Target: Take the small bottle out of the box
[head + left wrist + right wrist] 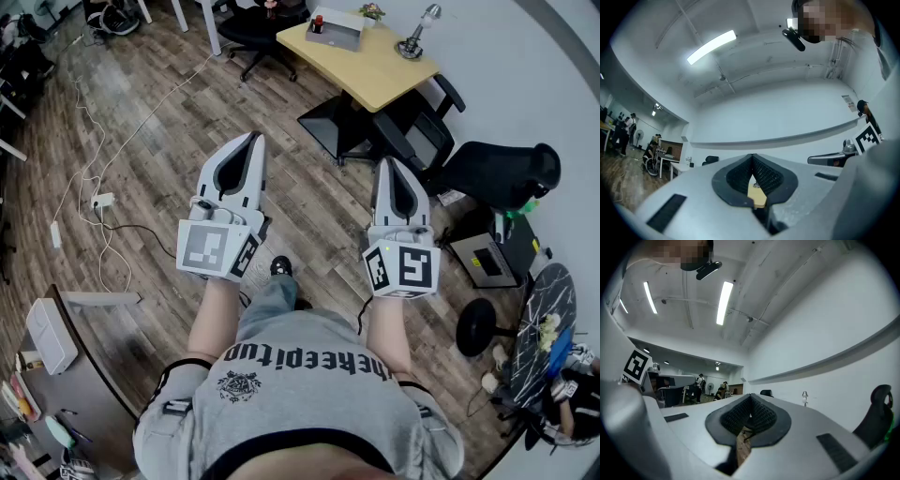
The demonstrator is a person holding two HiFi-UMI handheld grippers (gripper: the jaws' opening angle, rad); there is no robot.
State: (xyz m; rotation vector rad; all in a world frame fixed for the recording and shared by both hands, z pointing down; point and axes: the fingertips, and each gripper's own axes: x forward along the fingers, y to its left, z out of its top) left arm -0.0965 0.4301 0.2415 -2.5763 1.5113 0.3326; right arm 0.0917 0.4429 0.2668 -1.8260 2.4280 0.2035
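The person wears a grey T-shirt (300,394) with black print. In front of it, the white left gripper (251,141) and right gripper (387,164) bear black-and-white square markers (208,246).

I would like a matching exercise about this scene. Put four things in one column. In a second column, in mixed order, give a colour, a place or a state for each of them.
Things
1. left gripper
2. desk
3. grey box
4. power strip

Descriptions
A. white, lying on the wood floor with its cable
B. standing on the desk, near its far edge
C. has a yellow top
D. fingers shut, nothing between them

Right pairs: 1-D, 2-C, 3-B, 4-A
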